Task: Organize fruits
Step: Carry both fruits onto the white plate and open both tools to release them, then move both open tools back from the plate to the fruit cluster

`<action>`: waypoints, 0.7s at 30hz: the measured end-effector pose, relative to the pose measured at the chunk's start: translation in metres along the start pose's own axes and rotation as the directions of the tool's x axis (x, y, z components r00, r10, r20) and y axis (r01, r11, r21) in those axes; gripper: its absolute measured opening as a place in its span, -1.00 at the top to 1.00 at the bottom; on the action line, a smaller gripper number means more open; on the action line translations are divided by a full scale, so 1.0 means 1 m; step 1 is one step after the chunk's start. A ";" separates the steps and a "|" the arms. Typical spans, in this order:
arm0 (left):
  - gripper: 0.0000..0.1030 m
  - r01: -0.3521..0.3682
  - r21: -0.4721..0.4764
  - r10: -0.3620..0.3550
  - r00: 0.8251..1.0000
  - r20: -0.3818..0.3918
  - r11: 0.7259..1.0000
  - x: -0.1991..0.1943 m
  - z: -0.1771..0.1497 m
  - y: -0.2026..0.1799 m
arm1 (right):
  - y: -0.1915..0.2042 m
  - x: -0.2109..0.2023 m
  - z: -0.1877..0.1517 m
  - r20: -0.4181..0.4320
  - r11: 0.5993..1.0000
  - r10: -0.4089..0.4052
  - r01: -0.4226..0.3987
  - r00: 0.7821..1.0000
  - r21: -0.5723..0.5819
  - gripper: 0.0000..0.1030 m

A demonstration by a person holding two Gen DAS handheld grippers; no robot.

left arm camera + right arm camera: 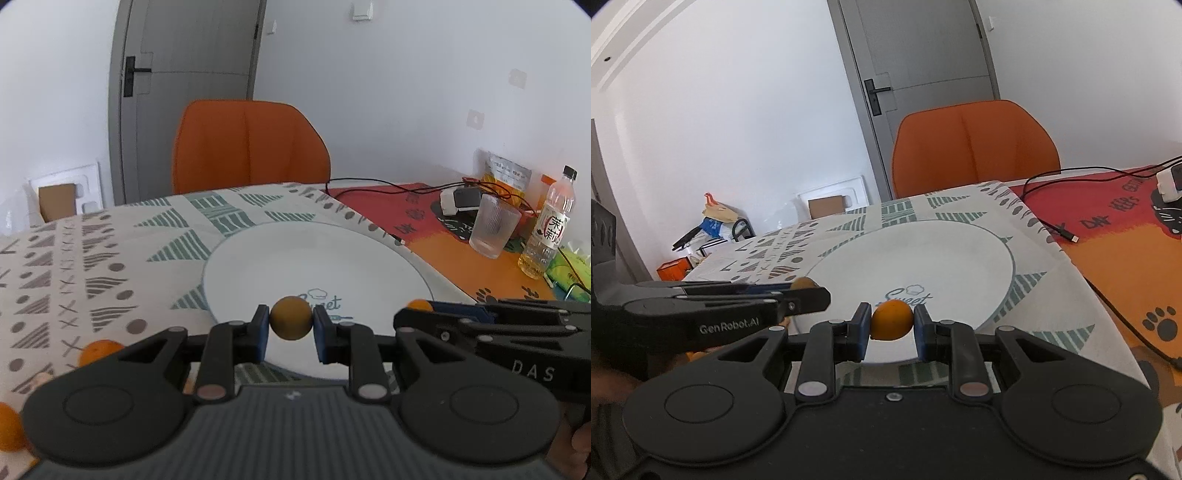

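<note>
A white plate (317, 254) marked "Sweet" lies on the patterned cloth; it also shows in the right wrist view (923, 254). My left gripper (290, 319) is shut on a small brownish-yellow round fruit (290, 317) over the plate's near rim. My right gripper (892, 320) is shut on a small orange fruit (892, 319) over the same rim. The right gripper shows in the left wrist view (421, 308) at the right, the left gripper in the right wrist view (809, 290) at the left. Two loose orange fruits (98, 350) (9, 428) lie on the cloth at lower left.
An orange chair (251, 147) stands behind the table. At the right, on a red and orange mat, are a ribbed glass (493, 230), a drink bottle (550, 225), a charger (461, 199) and black cables (1052, 225). A grey door (184, 74) is behind.
</note>
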State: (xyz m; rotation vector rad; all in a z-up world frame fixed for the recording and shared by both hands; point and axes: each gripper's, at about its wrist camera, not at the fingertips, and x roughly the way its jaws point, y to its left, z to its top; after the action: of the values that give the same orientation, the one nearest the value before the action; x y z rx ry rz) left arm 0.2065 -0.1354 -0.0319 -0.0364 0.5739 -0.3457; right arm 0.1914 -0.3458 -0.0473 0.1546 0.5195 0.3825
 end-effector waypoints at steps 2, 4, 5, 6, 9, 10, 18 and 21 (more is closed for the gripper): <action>0.54 0.002 0.002 -0.002 1.000 -0.004 1.000 0.005 0.000 0.000 | -0.001 0.004 0.001 -0.003 1.000 -0.004 0.004 1.000 0.000 0.55; 0.54 0.007 -0.006 -0.007 1.000 -0.011 1.000 0.009 0.000 0.001 | -0.002 0.008 0.002 -0.008 1.000 -0.008 0.008 1.000 -0.002 0.55; 0.54 0.009 -0.010 -0.009 1.000 -0.014 1.000 0.011 0.000 0.002 | -0.002 0.010 0.002 -0.010 1.000 -0.011 0.011 1.000 -0.001 0.55; 0.54 0.011 -0.012 -0.011 1.000 -0.017 1.000 0.012 0.001 0.002 | -0.003 0.011 0.001 -0.013 1.000 -0.014 0.014 1.000 0.000 0.55; 0.54 0.018 -0.006 -0.018 1.000 -0.022 1.000 0.013 0.001 0.001 | -0.004 0.013 0.001 -0.016 1.000 -0.016 0.016 1.000 0.006 0.55; 0.50 0.016 -0.002 -0.016 1.000 -0.020 1.000 0.012 0.001 0.001 | -0.005 0.013 0.001 -0.019 1.000 -0.012 0.013 1.000 0.018 0.54; -0.20 -0.021 -0.013 0.020 1.000 -0.006 1.000 -0.003 0.002 0.008 | -0.006 0.002 0.003 0.008 0.999 -0.034 0.033 0.999 0.042 -0.14; -0.48 -0.059 -0.010 0.059 0.998 0.020 0.998 -0.014 0.002 0.009 | 0.002 -0.004 0.002 0.037 0.997 -0.076 0.076 0.996 0.008 -0.72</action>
State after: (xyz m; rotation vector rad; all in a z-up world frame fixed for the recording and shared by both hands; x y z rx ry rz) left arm 0.1997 -0.1222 -0.0245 -0.0321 0.5550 -0.2848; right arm 0.1883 -0.3462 -0.0434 0.1475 0.4886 0.3035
